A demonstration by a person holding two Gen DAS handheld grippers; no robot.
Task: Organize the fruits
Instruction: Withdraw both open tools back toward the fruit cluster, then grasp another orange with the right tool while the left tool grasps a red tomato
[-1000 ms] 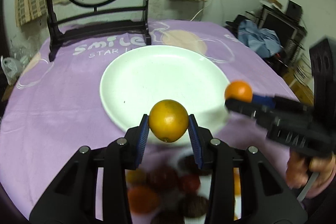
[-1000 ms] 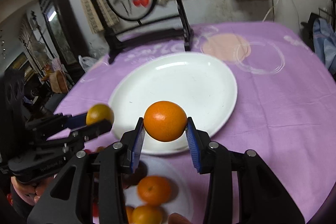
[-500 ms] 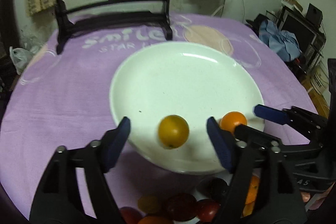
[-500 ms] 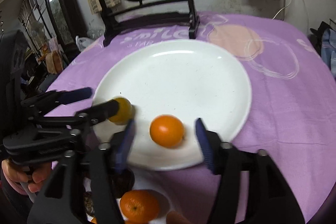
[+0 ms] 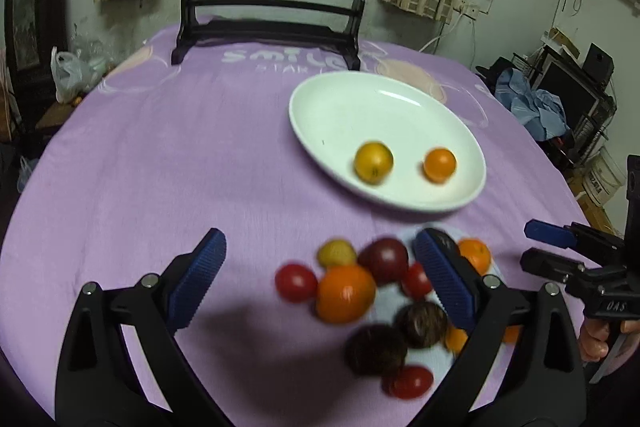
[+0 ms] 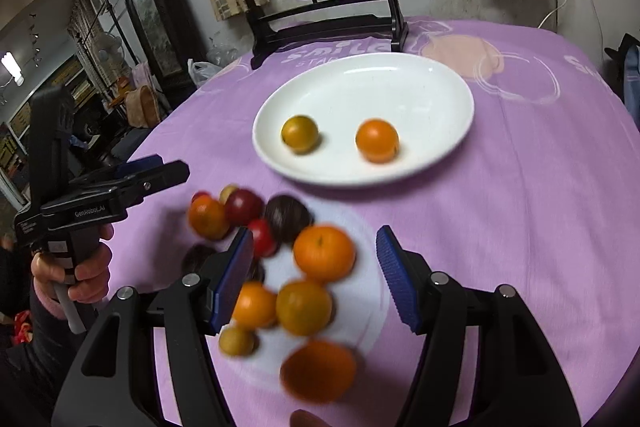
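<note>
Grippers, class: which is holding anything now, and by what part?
Neither. The left gripper and right gripper stand open and empty; jaws just opened.

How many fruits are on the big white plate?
2. A yellow fruit lies on the left of the plate and an orange one on its right, apart from each other. Nothing hides any of the plate.
</note>
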